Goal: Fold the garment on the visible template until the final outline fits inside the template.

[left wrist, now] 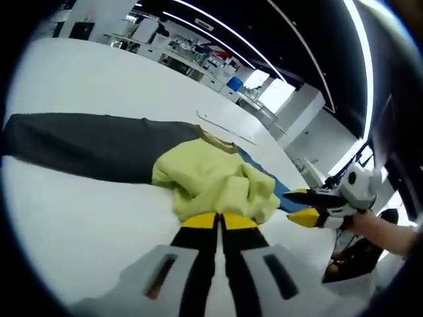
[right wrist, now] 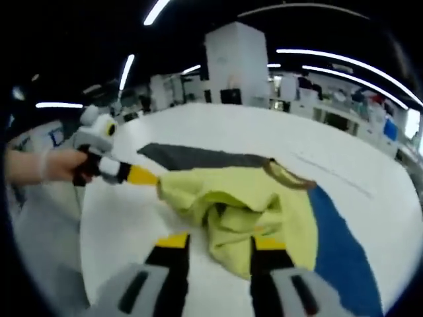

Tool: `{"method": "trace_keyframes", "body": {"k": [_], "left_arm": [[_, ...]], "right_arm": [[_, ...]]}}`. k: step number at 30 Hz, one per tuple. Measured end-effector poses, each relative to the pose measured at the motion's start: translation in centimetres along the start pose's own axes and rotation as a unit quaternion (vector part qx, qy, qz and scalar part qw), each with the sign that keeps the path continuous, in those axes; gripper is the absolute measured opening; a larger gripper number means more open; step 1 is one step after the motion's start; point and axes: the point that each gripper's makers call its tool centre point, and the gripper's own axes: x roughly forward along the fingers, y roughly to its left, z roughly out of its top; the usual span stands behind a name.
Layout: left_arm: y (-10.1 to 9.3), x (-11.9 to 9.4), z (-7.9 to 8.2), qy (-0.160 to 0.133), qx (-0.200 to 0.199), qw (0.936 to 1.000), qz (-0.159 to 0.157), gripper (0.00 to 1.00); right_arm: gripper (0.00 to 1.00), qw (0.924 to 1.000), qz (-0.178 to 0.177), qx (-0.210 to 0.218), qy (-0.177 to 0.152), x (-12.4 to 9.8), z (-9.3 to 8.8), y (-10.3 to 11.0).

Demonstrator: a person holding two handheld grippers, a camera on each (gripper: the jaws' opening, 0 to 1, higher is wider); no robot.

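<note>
While both my tongs pinched the yellow garment [left wrist: 215,181] mid-worktop, L gripper [left wrist: 219,220] & R gripper [right wrist: 221,242] gripped opposite edges, its long axis w/ the template [left wrist: 86,145].

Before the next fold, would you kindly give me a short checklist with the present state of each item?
1. Left gripper gripping the yellow garment: ok, jaws together at the cloth's near edge.
2. Right gripper gripping the garment: cannot tell, jaws stand apart with cloth bunched between them.
3. Garment lying flat: not ok, it is bunched and creased in the middle.
4. Garment on the template: ok in part, it overlaps the dark grey panel and the blue panel.
5. Outline inside the template: cannot tell while the cloth is crumpled.
6. White table around the cloth free of clutter: ok.
</note>
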Motion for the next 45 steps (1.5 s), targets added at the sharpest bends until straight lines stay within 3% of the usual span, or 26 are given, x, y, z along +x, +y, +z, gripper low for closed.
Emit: {"method": "trace_keyframes", "body": {"k": [5, 6, 9, 11, 20, 27, 32, 38, 45], "left_arm": [[0.2, 0.1, 0.0, 0.0, -0.003, 1.0, 0.001, 0.0], [0.2, 0.1, 0.1, -0.001, -0.004, 1.0, 0.0, 0.0], [0.2, 0.1, 0.1, -0.003, -0.006, 1.0, 0.001, 0.0], [0.1, 0.0, 0.1, -0.004, -0.006, 1.0, 0.002, 0.0], [0.1, -0.1, 0.1, -0.007, -0.008, 0.9999, 0.003, 0.0], [0.7, -0.1, 0.2, -0.006, -0.008, 1.0, 0.003, 0.0], [0.8, -0.1, -0.1, -0.004, -0.009, 0.9999, 0.005, 0.0], [0.7, -0.3, -0.3, -0.002, -0.01, 0.9999, 0.005, 0.0], [1.0, -0.5, -0.5, 0.001, -0.01, 0.9999, 0.006, 0.0]], "right_arm": [[0.21, 0.9983, -0.019, -0.054, 0.013, 1.8, 0.6, -0.2], [0.19, 0.9987, -0.024, -0.042, 0.018, 2.0, 0.5, -0.4], [0.11, 0.9974, -0.029, 0.063, 0.018, 2.3, 0.2, -0.5], [0.1, 0.9946, -0.034, 0.096, 0.019, 2.7, -0.1, -0.9], [0.09, 0.9877, -0.037, 0.148, 0.034, 2.9, -1.3, -0.4], [0.11, 0.9789, -0.037, 0.199, 0.027, 3.2, -1.7, -0.7], [0.1, 0.9696, -0.035, 0.242, 0.015, 3.5, -1.4, -1.1], [0.04, 0.9447, -0.028, 0.327, -0.008, 4.1, -1.1, -1.2], [0.0, 0.9451, -0.029, 0.325, -0.009, 3.4, -1.4, -1.4]]}}
